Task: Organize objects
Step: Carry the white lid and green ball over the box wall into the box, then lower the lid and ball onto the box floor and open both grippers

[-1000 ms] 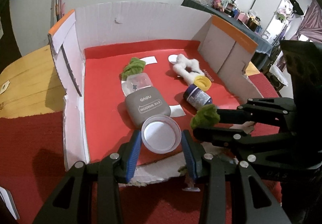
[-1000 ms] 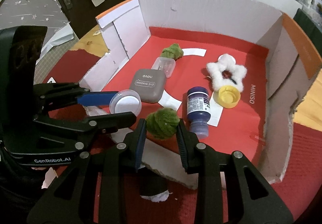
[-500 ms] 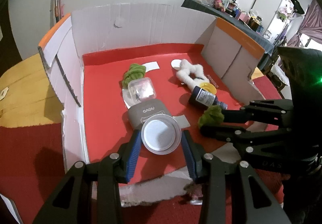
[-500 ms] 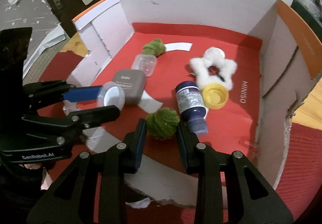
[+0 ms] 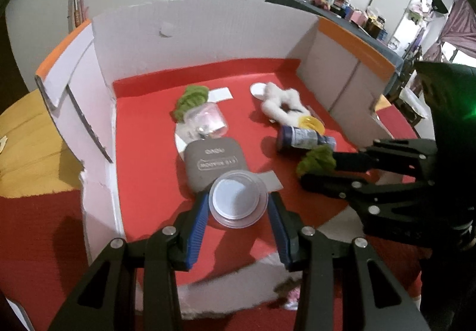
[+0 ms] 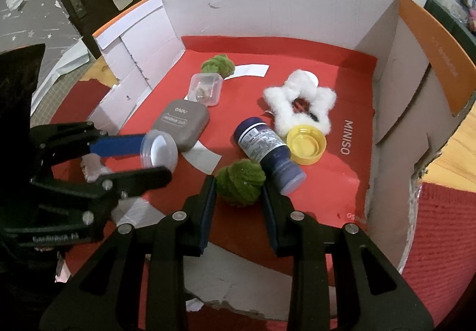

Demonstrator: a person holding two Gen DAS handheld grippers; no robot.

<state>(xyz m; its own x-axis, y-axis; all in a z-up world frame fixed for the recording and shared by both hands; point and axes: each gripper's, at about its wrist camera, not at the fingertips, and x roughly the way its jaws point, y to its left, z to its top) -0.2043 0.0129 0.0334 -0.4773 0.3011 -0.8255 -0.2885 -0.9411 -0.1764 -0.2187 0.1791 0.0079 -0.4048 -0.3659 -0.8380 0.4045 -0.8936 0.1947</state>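
Left tool point(image 5: 236, 206) clamps a clear lidded jar point(image 5: 238, 197) and right tool point(image 6: 238, 191) pinches a green pompom point(image 6: 240, 182) beside the eyeshadow case point(image 6: 181, 122); either release risks knocking the toppled blue bottle point(image 6: 267, 149).

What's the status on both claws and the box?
Left claw shut on clear jar. Right claw shut on green pompom. Both over the box. Dark bottle lies beside the pompom.

I note a torn white cardboard box point(image 6: 282, 3) with matt red floor, a fuzzy green pompom point(image 6: 240, 186), a clear glossy plastic jar point(image 5: 237, 198), and fluffy white scrunchie point(image 6: 300, 101).
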